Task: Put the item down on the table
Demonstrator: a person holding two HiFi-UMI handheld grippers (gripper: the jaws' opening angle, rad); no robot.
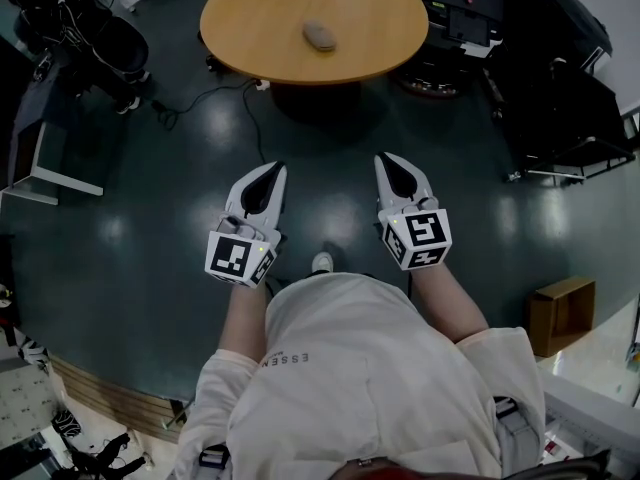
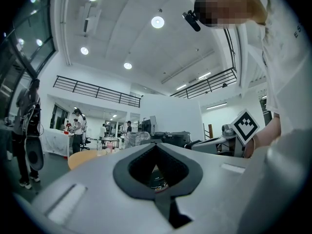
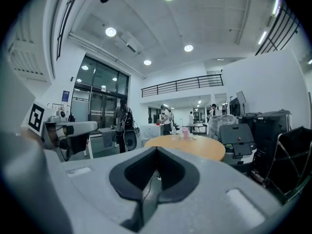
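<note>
Item [image 1: 320, 35]: it lies on the desk [image 1: 250, 28], not in my tongs. My left tongs [image 1: 270, 171] and right tongs [image 1: 390, 160] are both closed tip to tip and hold nothing. They point forward over the floor [image 1: 330, 133], well short of the desk. The item lies straight ahead, about midway between their lines, with neither hand clearly nearer. Its long axis slants across my view. I judge the put-down done.
</note>
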